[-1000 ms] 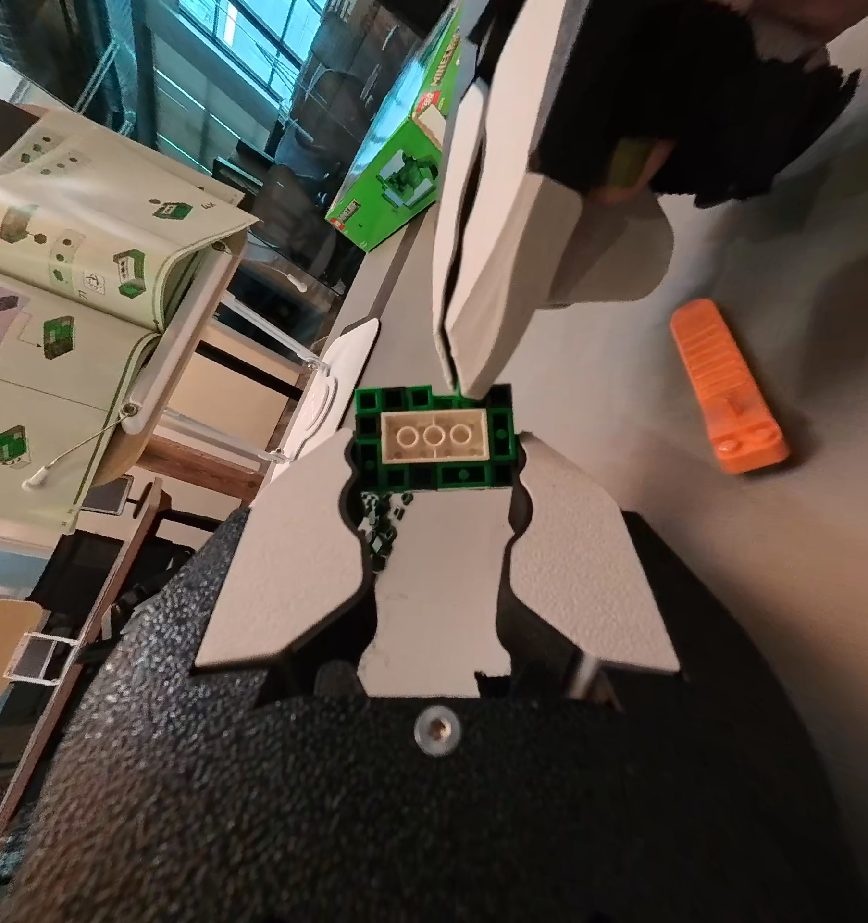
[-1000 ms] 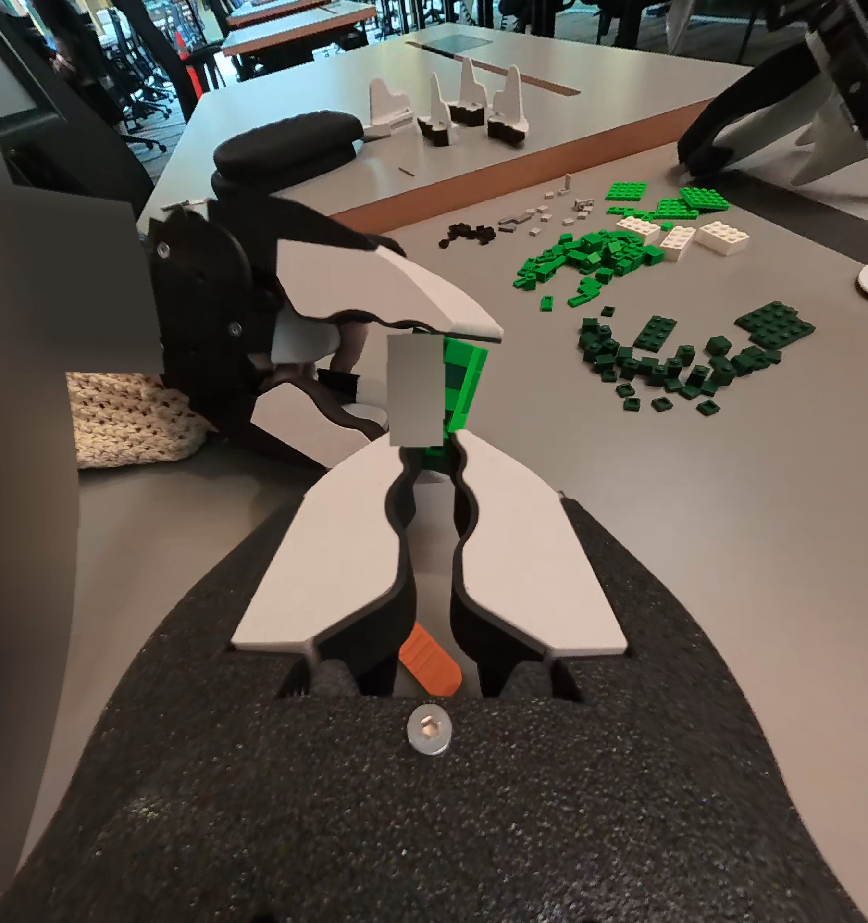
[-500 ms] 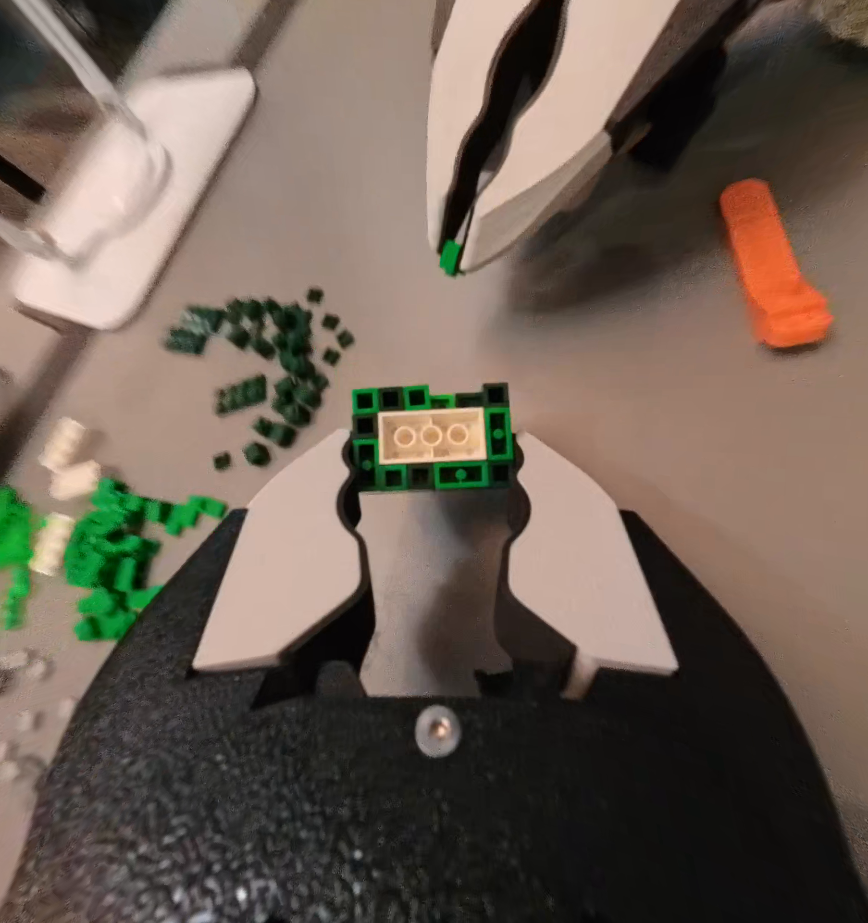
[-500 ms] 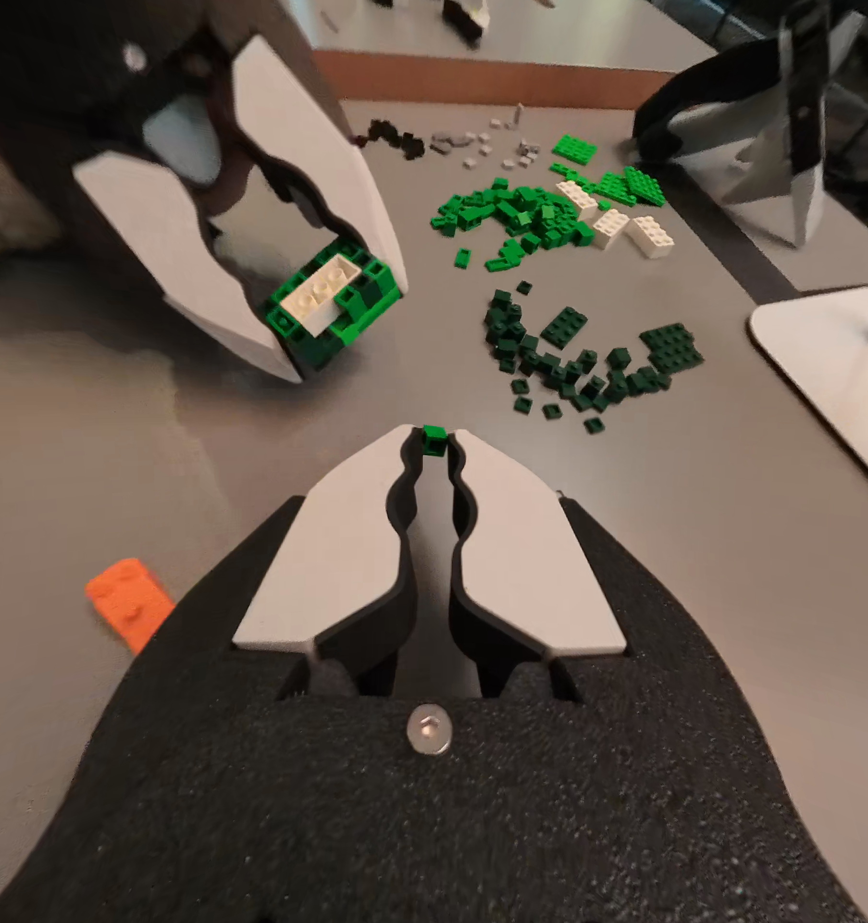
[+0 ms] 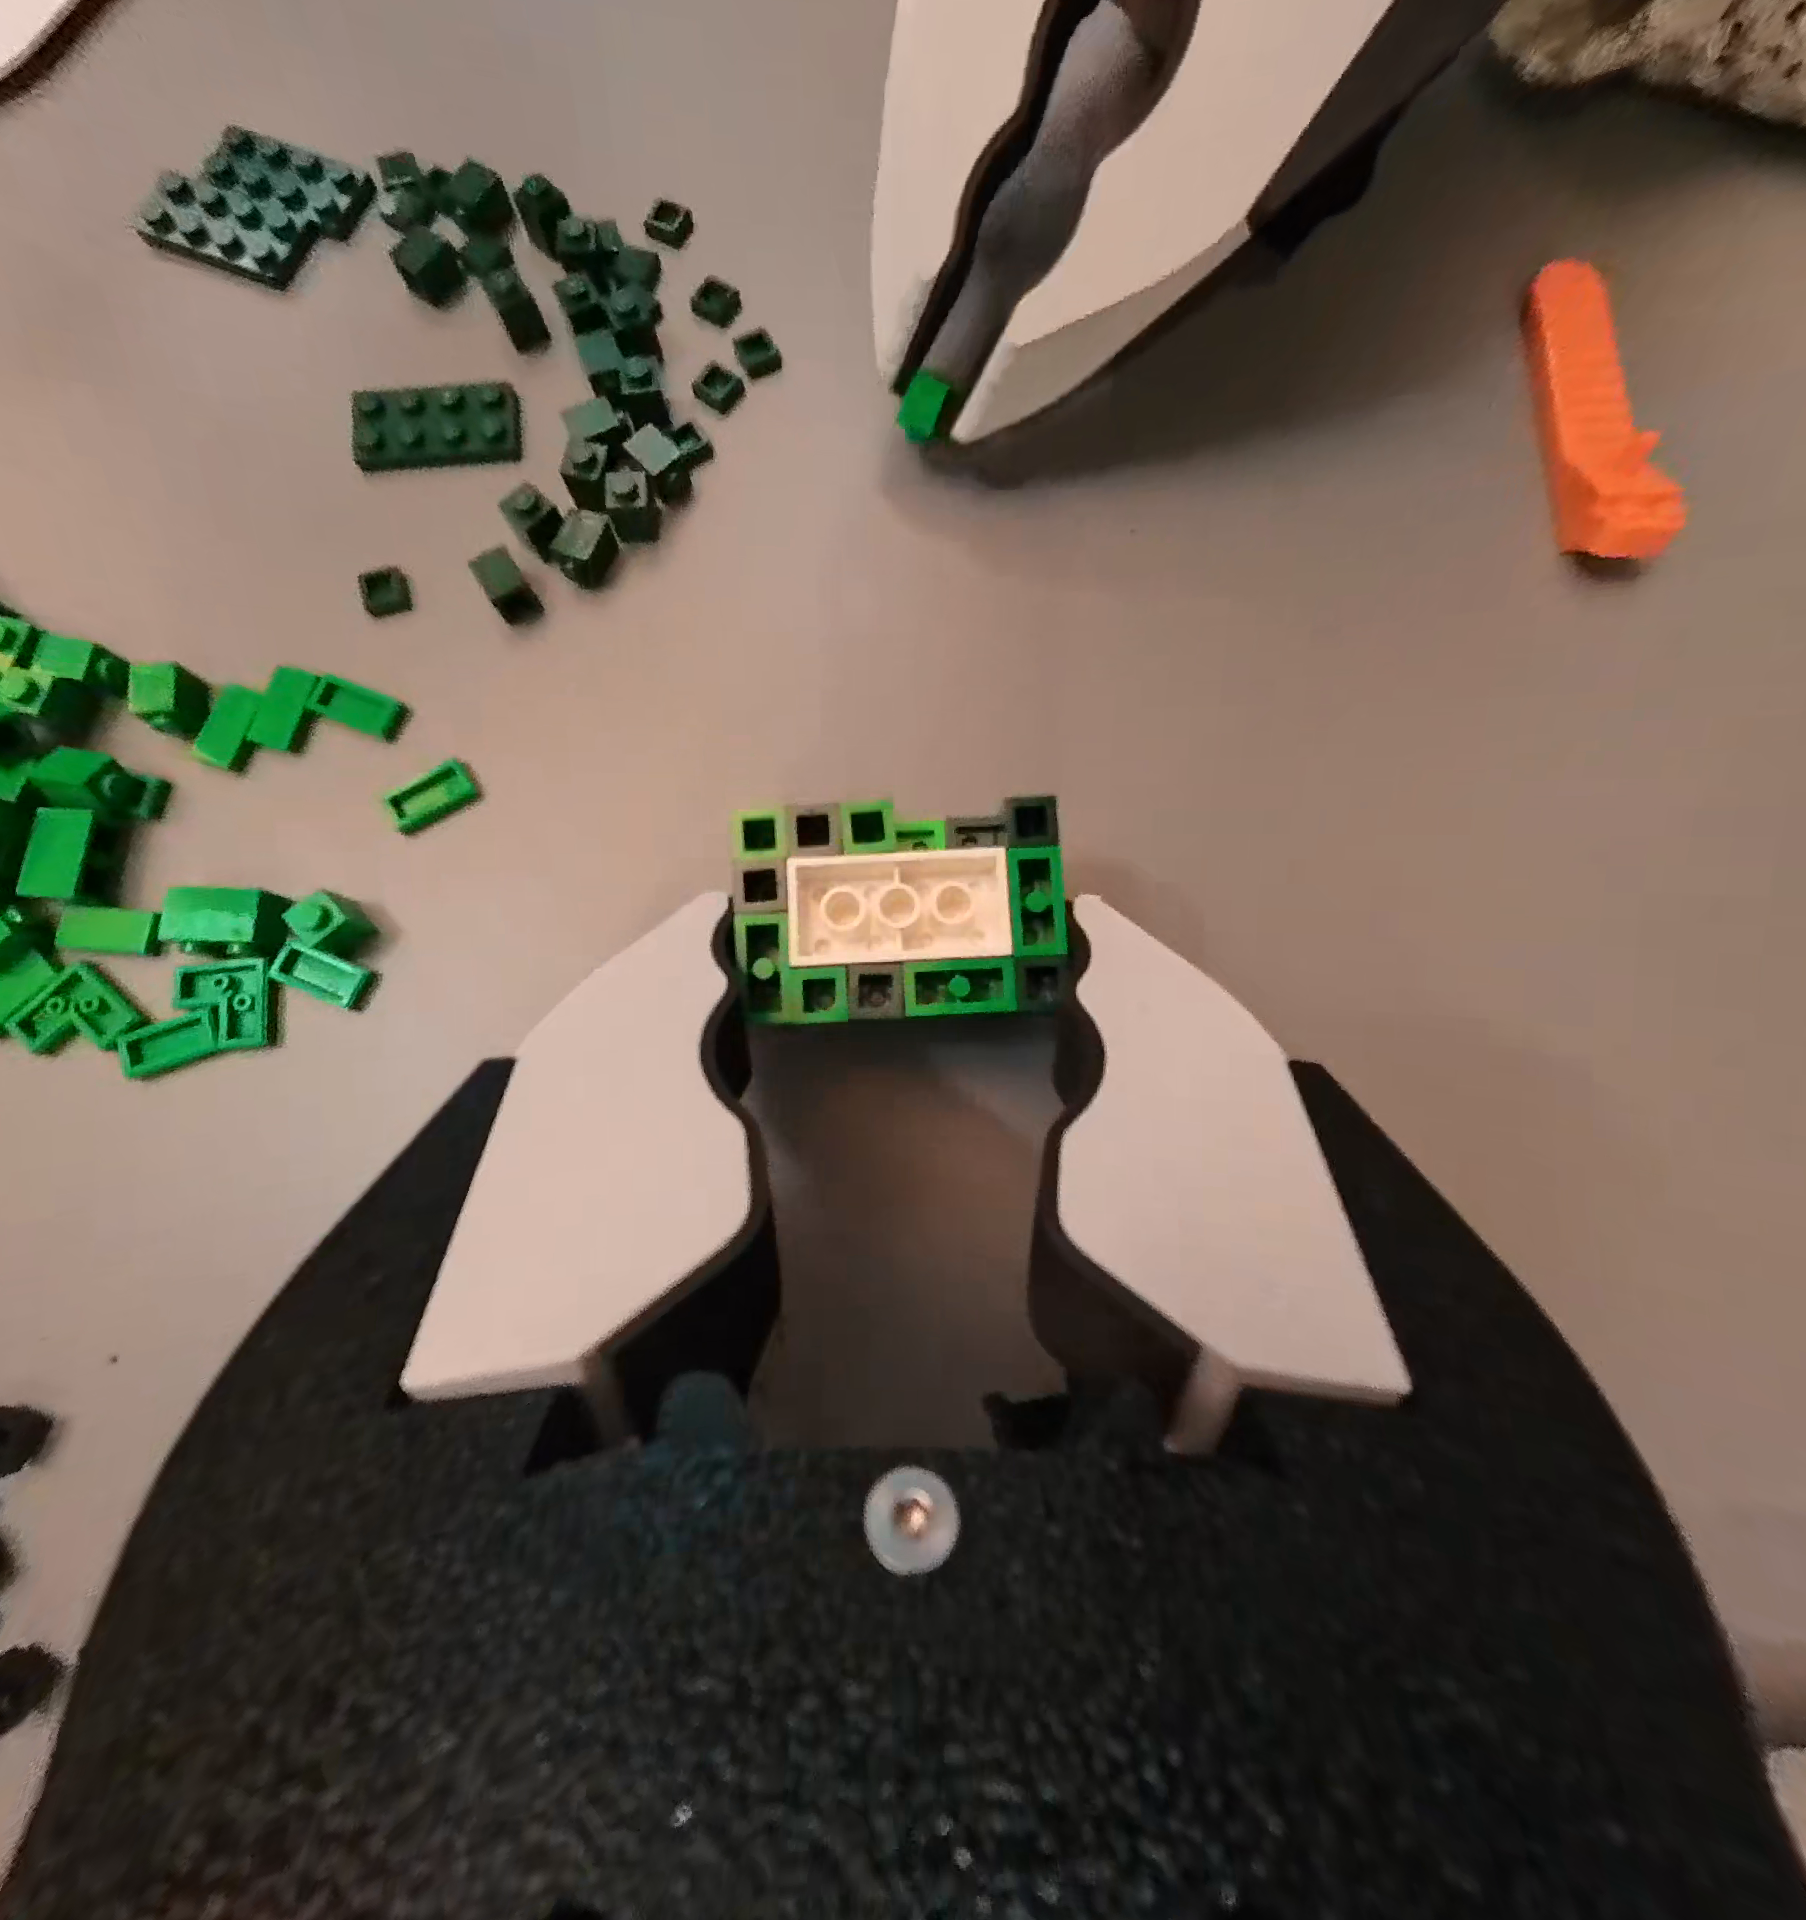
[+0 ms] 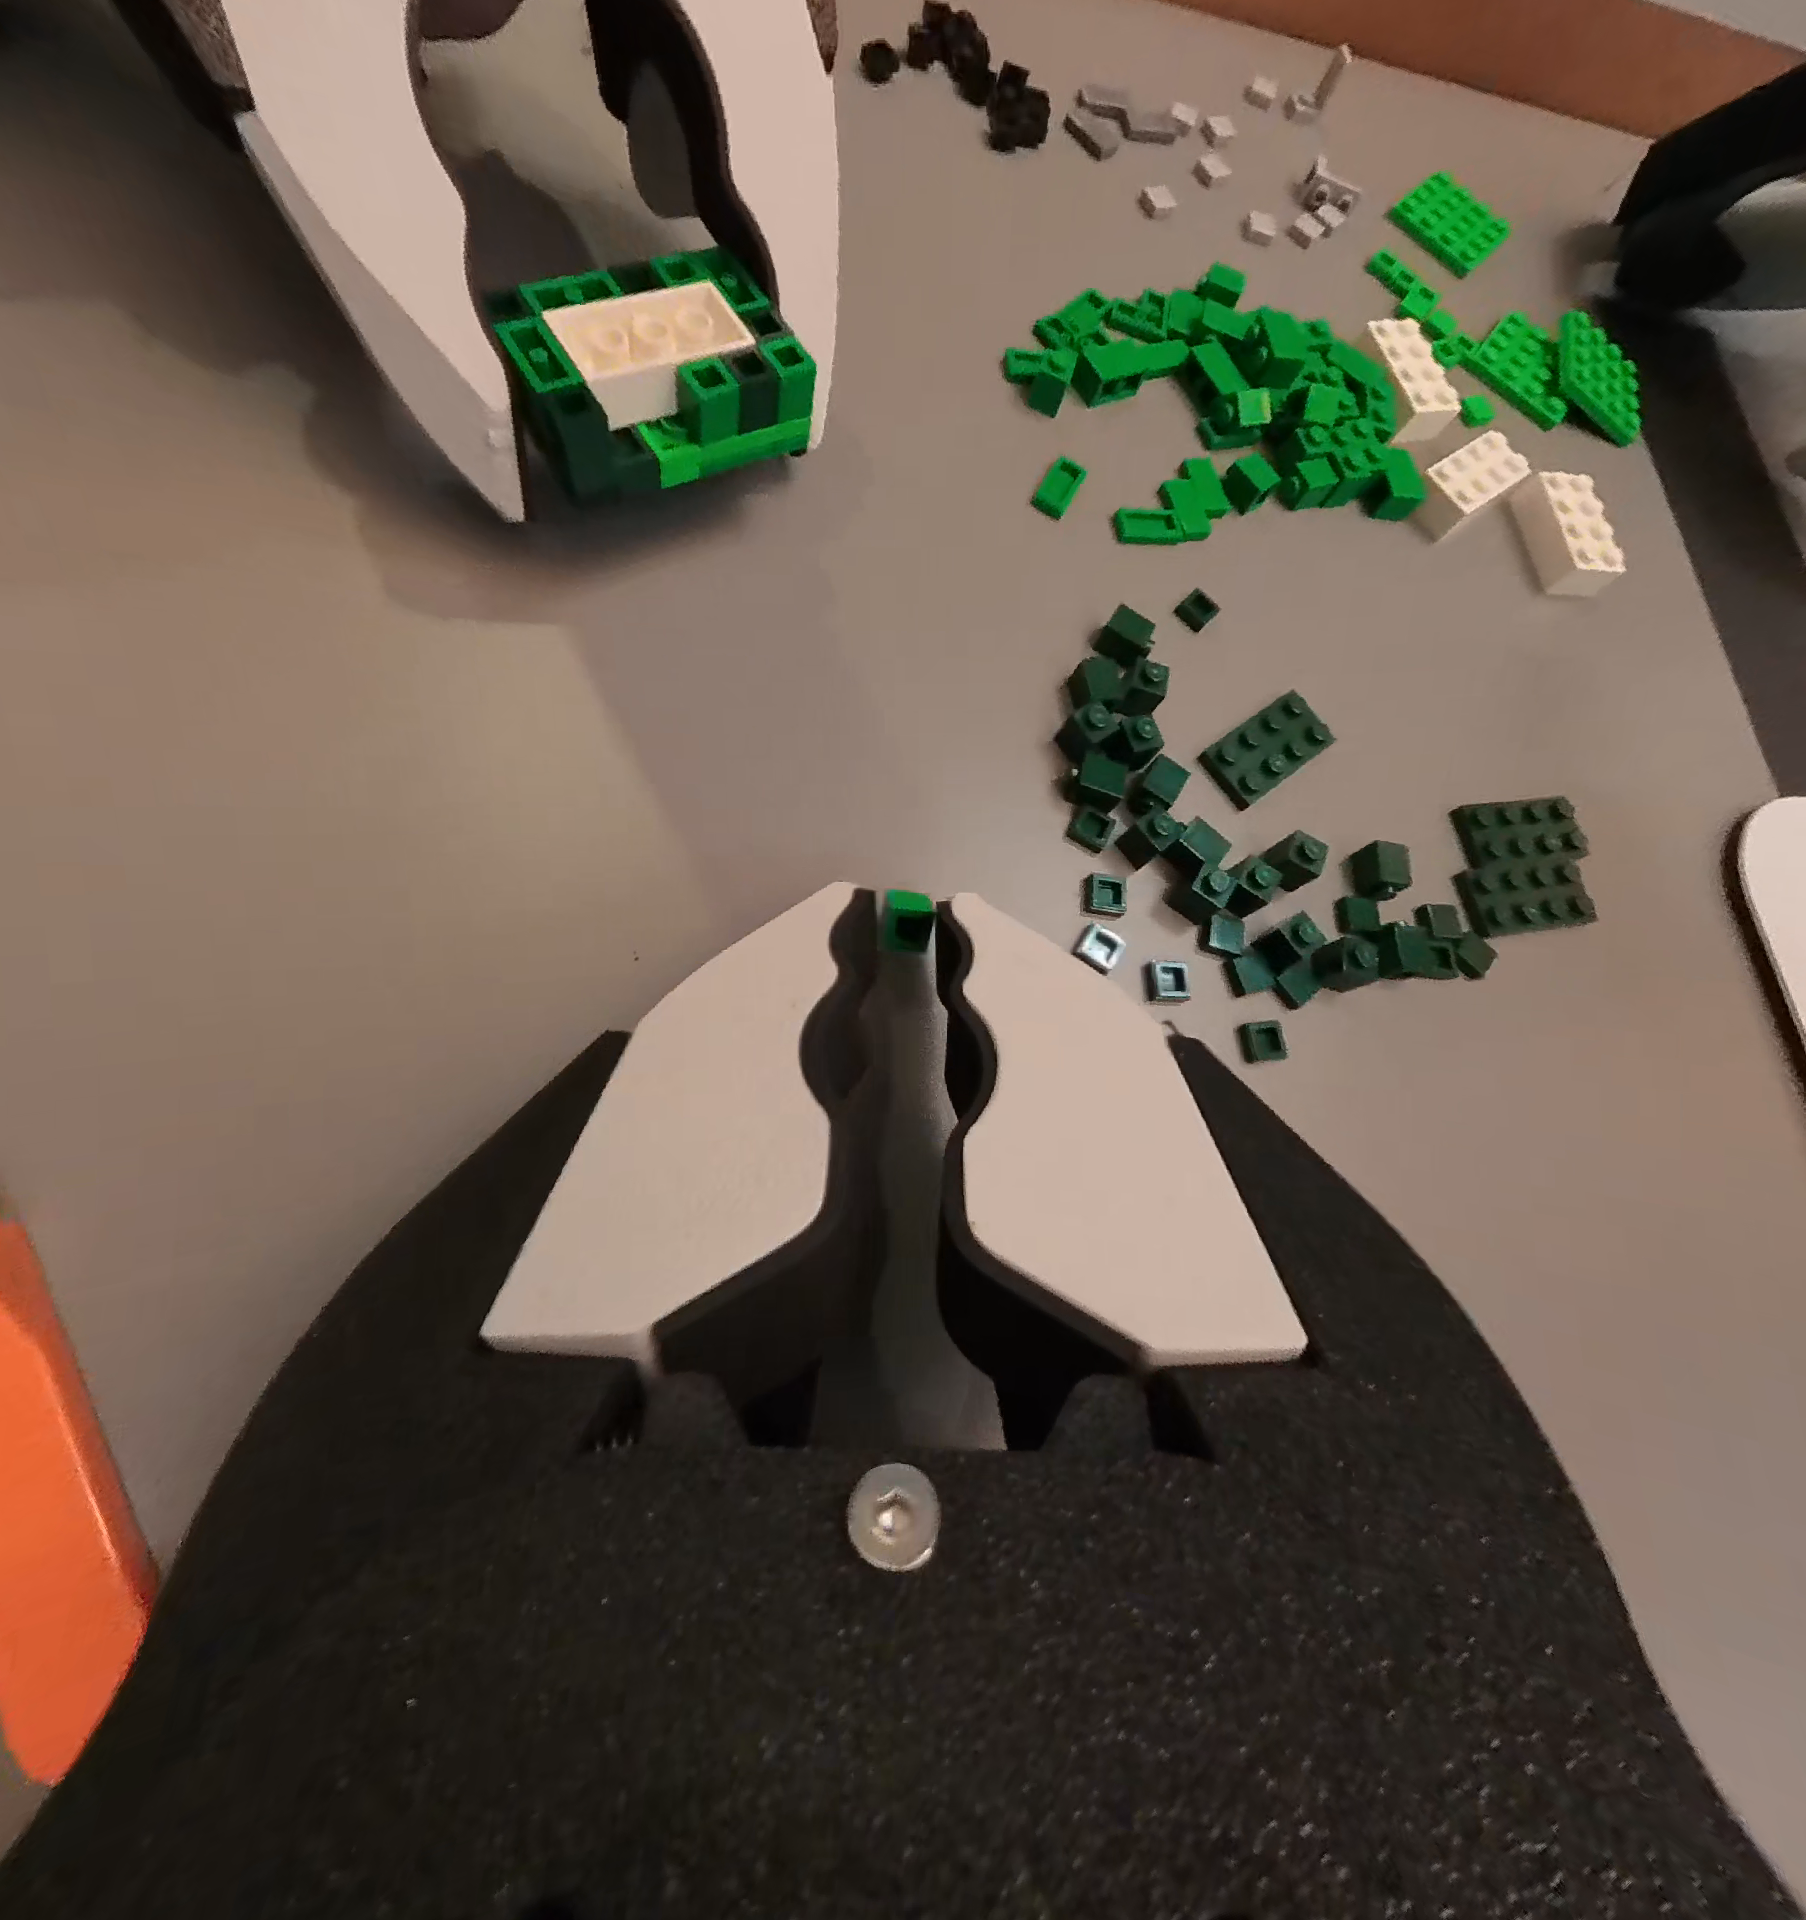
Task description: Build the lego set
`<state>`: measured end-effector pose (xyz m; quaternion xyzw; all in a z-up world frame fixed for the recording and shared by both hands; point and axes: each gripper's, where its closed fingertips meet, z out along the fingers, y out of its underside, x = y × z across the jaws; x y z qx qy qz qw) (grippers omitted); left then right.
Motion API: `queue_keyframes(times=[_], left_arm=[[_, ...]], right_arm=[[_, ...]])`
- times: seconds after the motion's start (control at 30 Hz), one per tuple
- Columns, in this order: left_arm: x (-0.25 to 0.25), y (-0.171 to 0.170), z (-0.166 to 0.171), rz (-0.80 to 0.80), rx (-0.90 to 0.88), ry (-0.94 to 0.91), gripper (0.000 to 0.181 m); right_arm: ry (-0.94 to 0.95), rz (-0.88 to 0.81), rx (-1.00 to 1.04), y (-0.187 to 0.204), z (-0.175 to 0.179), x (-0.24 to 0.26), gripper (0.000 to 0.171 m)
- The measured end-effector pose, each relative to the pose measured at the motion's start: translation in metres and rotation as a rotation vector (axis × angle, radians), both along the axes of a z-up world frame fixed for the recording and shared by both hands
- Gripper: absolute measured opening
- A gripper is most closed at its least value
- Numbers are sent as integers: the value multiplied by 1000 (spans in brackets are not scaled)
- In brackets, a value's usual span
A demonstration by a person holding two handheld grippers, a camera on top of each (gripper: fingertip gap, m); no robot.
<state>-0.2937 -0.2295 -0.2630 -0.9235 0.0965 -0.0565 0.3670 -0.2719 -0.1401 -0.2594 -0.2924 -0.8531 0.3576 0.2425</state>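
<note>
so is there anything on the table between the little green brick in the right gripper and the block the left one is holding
Nothing visible. The right gripper pinches the small green brick, and only bare grey table lies between it and the green-and-white block in the left gripper. The dark green pile sits off to one side.

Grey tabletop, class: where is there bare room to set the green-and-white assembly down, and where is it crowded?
Bare grey tabletop lies between the green-and-white brick assembly, the small bright green brick and the orange brick separator. Crowded: the dark green brick pile and bright green brick pile.
</note>
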Motion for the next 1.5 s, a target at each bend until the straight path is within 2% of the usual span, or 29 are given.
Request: queue_keyframes(times=[0.1,0.3,0.53,0.77,1.0,1.2,1.5], left_arm=[[1,-2,2,-11,-3,-5,56],[-13,-8,3,34,28,-39,56],[-28,-20,11,87,48,-31,56],[-33,-25,9,97,23,-3,56],[-33,-27,9,93,22,-9,56],[-33,-28,9,92,23,-17,56],[-28,-25,9,71,23,-4,56]], right_arm=[[34,8,1,-4,9,-1,20],[112,81,59,-21,33,-40,23],[-52,262,19,-49,27,-96,23],[-116,264,58,-53,13,-128,19],[-171,390,190,-62,-2,-138,21],[-221,472,223,-68,-7,-140,24],[-225,458,237,-68,-3,-140,16]])
